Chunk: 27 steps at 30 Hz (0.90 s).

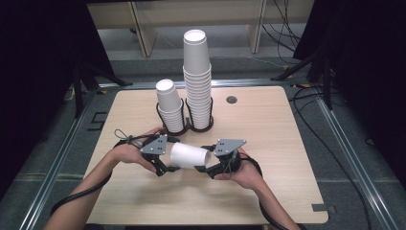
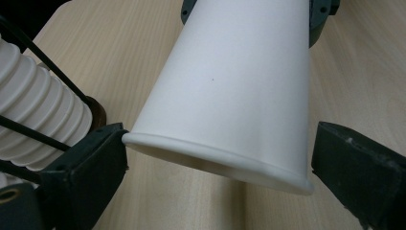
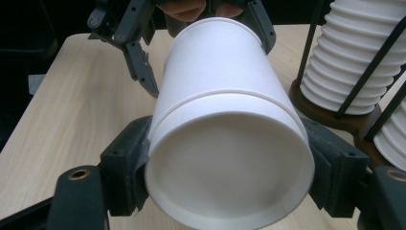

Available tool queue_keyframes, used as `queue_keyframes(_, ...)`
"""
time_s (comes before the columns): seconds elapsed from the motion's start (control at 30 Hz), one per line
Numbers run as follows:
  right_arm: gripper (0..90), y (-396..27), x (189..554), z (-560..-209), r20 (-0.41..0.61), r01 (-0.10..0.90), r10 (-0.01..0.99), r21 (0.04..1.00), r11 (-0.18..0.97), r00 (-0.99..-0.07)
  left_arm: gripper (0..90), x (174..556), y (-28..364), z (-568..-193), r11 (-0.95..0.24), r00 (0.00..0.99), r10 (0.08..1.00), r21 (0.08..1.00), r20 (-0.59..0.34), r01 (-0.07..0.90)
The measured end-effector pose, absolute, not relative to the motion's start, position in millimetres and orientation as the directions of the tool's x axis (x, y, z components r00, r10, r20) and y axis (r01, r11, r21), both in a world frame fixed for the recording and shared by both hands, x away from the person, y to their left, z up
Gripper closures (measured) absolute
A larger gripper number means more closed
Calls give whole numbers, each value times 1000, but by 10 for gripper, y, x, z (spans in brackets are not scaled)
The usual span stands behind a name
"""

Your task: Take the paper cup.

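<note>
paper cup [image 1: 189,155] held sideways above table [image 1: 268,191].
right gripper [image 1: 214,165] clamped on base; left gripper [image 1: 166,160] wide around rim, one jaw touching.

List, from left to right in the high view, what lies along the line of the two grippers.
left hand → left gripper → white paper cup lying on its side → right gripper → right hand

The cup [image 3: 225,124] is matt white paper, smooth-walled; the surface [image 1: 268,124] is pale wood-grain laminate; the jaws look matt black plastic.
</note>
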State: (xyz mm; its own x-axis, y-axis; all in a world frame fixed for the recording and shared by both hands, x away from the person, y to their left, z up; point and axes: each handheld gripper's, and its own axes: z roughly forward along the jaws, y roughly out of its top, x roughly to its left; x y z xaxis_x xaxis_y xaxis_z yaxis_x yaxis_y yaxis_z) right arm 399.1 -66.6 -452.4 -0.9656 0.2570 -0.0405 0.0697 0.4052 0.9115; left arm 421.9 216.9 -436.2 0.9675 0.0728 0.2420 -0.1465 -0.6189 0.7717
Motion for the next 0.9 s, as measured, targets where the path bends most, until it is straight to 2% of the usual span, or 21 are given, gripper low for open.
queue_keyframes(0.03, 276, -666, 3991, -4524, -40, 70, 257, 912, 405, -966, 49, 4232, 2178, -4352, -632, 964, 63, 758, 259, -163)
queue_keyframes(0.53, 277, -641, 3986, -4519, -44, 62, 247, 913, 403, -968, 52, 4248, 2138, -4427, -596, 974, 78, 794, 211, -124)
queue_keyframes(0.9, 276, -650, 3990, -4521, -41, 62, 244, 915, 400, -969, 68, 4273, 2131, -4413, -610, 971, 52, 777, 234, -154)
